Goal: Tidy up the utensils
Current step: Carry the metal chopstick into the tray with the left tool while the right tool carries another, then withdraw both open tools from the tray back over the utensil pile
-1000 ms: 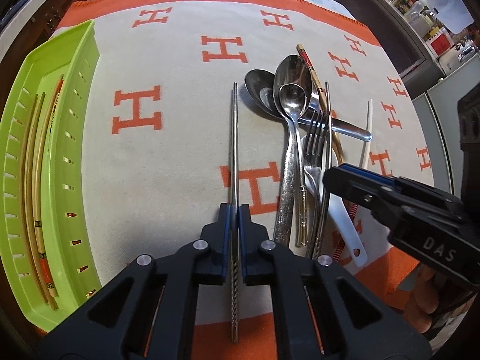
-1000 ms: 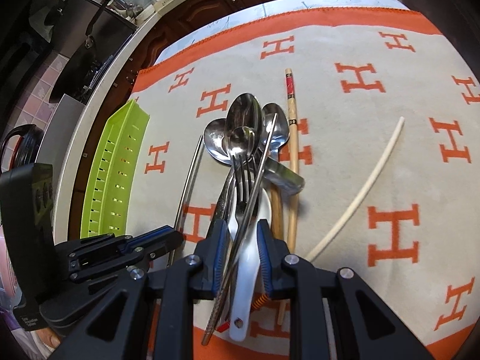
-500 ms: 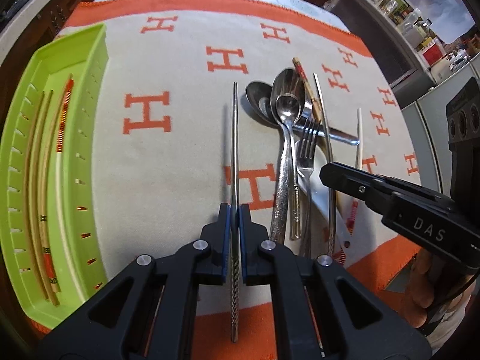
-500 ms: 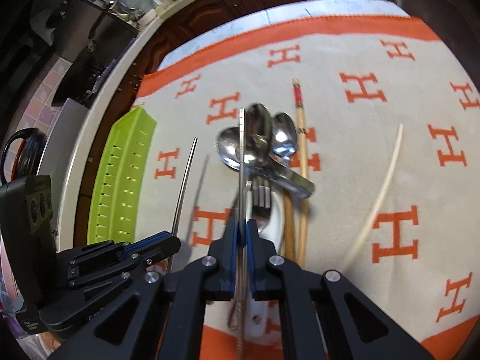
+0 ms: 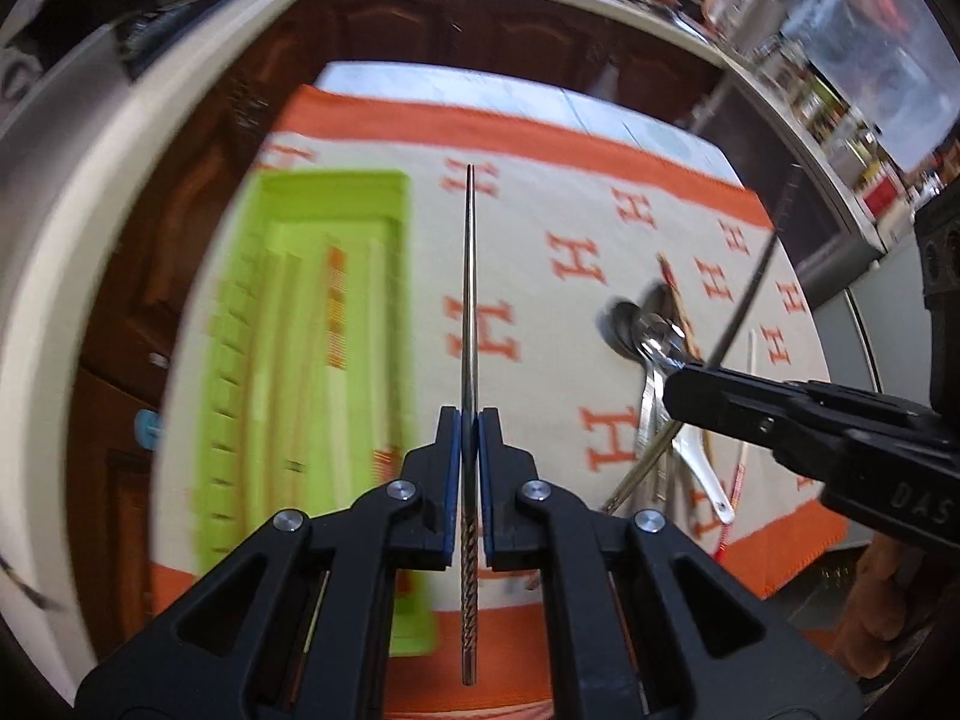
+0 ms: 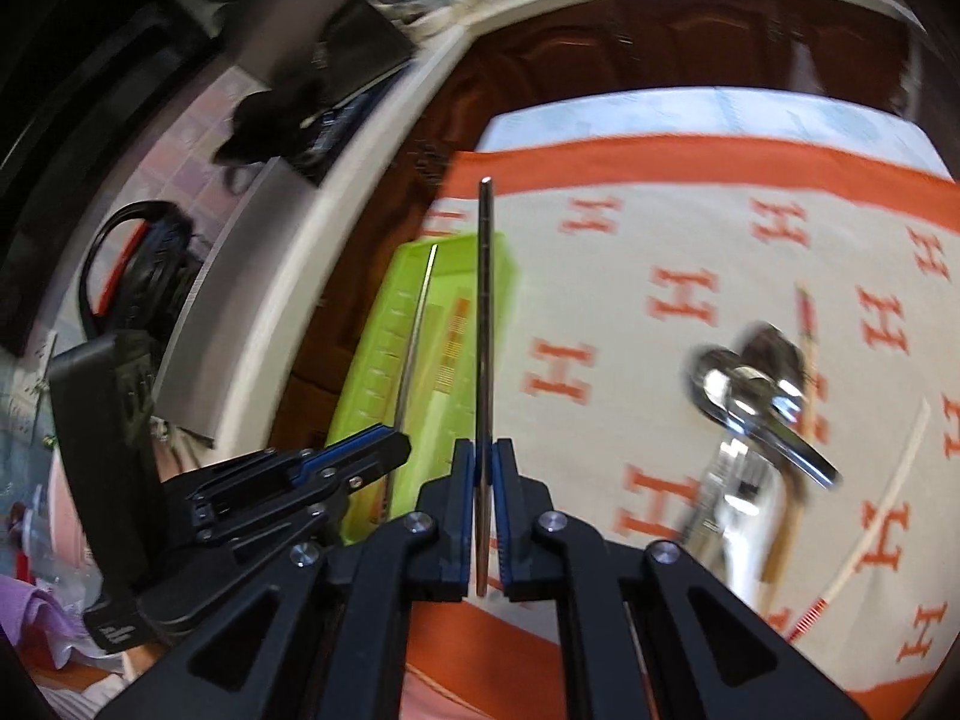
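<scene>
left tool [image 5: 470,420]: clamped on a metal chopstick [image 5: 469,288], lifted, just right of the green tray [image 5: 336,186] | right tool [image 6: 482,450]: clamped on a second metal chopstick [image 6: 485,312], tip over the tray's far end | spoons and fork pile [image 6: 750,408]: on the orange-and-cream cloth [image 6: 630,228], well right of the tray | tray holds wooden chopsticks [image 5: 336,312]

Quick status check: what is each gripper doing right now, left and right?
Left gripper: closed on a metal chopstick.
Right gripper: closed on a second metal chopstick.
</scene>
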Motion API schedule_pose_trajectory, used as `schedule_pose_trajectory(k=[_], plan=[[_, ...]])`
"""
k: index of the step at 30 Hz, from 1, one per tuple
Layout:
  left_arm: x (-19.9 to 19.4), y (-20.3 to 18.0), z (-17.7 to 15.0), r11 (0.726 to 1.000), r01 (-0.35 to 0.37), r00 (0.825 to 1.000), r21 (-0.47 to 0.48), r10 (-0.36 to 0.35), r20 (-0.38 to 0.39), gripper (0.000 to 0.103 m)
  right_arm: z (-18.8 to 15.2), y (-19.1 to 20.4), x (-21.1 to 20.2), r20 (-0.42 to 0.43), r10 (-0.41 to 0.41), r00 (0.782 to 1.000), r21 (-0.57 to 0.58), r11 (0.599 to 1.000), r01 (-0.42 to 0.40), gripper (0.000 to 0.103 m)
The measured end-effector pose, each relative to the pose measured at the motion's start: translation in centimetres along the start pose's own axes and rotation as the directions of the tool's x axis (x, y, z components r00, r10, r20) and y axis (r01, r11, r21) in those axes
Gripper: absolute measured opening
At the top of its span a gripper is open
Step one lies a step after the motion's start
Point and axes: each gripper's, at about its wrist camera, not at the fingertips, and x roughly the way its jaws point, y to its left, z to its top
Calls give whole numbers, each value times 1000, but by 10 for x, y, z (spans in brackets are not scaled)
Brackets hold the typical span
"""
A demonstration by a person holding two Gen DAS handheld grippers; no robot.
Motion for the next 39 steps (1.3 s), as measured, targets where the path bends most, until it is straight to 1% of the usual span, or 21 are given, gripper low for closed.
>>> schedule_pose_trajectory(k=[3,6,9,13,15,18,19,20,21,22,23,24,25,26,27,29,33,39], plan=[[-11,27,10,999,-21,1000,-37,22,17,4,13,25,14,-17,17,1000,-27,999,-17,6],[-13,52,15,996,-43,999,-77,45,24,4,26,40,35,-57,22,998,-34,999,-24,5],[-7,71,18,993,-50,999,-110,52,14,4,33,49,58,-124,45,991,-23,999,-48,5],[11,88,17,989,-55,998,-139,55,-5,4,37,57,80,-162,41,986,-17,999,-44,5],[23,92,16,988,-61,998,-142,59,-17,4,38,59,90,-175,21,984,-26,999,-25,5],[40,92,11,987,-72,997,-145,67,-39,4,40,61,109,-205,-34,978,-52,998,24,7],[44,93,10,985,-74,997,-154,67,-44,4,40,62,115,-216,-58,975,-66,997,45,8],[49,93,11,984,-76,996,-159,69,-47,4,39,63,122,-219,-101,970,-91,992,83,8],[53,94,11,984,-78,996,-163,70,-54,6,39,64,125,-216,-127,968,-107,989,106,13],[55,94,10,983,-73,996,-167,63,-62,8,37,64,127,-209,-158,965,-125,983,134,22],[56,95,9,983,-66,996,-172,56,-65,17,36,64,128,-203,-170,964,-135,980,145,27],[57,95,8,982,-60,997,-178,49,-65,30,36,63,128,-199,-172,965,-138,980,146,34],[57,95,7,982,-57,997,-182,47,-62,38,34,62,127,-194,-173,966,-140,979,147,35],[55,96,6,980,-70,996,-185,60,-60,47,33,61,125,-185,-180,966,-142,978,155,35],[54,96,5,979,-76,996,-187,68,-53,51,32,60,123,-180,-183,967,-146,977,157,36],[53,96,3,979,-72,997,-189,63,-55,53,30,57,118,-170,-174,970,-146,978,150,36],[49,89,-2,982,-74,997,-173,66,-51,53,24,55,105,-129,-197,972,-173,969,174,36],[39,71,-8,989,-47,998,-140,42,-41,53,13,47,82,-81,-211,974,-182,964,193,36]])
